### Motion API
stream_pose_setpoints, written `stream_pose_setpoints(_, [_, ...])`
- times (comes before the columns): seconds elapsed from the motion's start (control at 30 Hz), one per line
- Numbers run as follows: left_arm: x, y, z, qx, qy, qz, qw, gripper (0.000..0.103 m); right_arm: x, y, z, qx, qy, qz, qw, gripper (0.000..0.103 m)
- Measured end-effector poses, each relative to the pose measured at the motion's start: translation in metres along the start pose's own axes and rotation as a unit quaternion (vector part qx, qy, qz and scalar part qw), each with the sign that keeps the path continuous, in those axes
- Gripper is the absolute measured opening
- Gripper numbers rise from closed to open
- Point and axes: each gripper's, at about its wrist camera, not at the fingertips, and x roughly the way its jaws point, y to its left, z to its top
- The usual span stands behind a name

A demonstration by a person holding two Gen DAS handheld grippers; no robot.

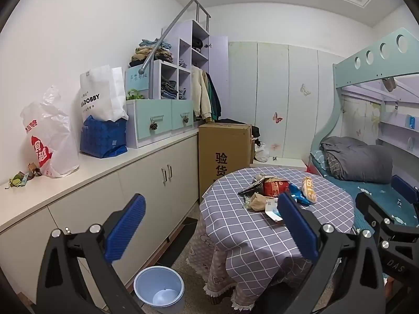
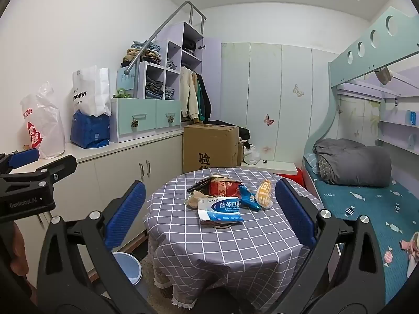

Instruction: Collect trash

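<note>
A heap of trash lies on the round table (image 2: 235,248) with the grey checked cloth: a flattened white-and-blue box (image 2: 221,208), a red packet (image 2: 222,187), a blue wrapper (image 2: 248,200), a yellow wrapper (image 2: 264,193) and a brown paper bag (image 1: 258,202). A pale blue bin (image 1: 159,287) stands on the floor left of the table. My left gripper (image 1: 209,225) is open, short of the table and above the bin. My right gripper (image 2: 208,209) is open too, its blue pads (image 2: 125,214) framing the heap from a distance. Nothing sits between either pair of fingers.
A long white cabinet (image 1: 110,167) runs along the left wall, bearing plastic and paper bags (image 1: 49,136), a blue bag and small scraps (image 1: 23,176). A cardboard box (image 1: 225,154) stands behind the table. A bunk bed (image 2: 366,196) fills the right side.
</note>
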Motion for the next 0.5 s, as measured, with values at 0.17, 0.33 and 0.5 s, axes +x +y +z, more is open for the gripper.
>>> stream_pose_setpoints(0.17, [-0.0006, -0.0015, 0.0006, 0.001, -0.001, 0.001, 1.0, 0.099, -0.0003, 0.0001, 0.0002, 0.0, 0.001, 0.001, 1.0, 0.097])
stream_pose_setpoints(0.33, [-0.0006, -0.0042, -0.0001, 0.002, -0.001, 0.0, 1.0, 0.099, -0.0008, 0.0005, -0.0013, 0.0, 0.001, 0.001, 1.0, 0.097])
stream_pose_setpoints(0.5, [-0.0007, -0.0078, -0.0009, 0.003, -0.001, 0.0, 1.0, 0.099, 0.0013, -0.0006, -0.0017, 0.0, 0.002, 0.001, 1.0, 0.097])
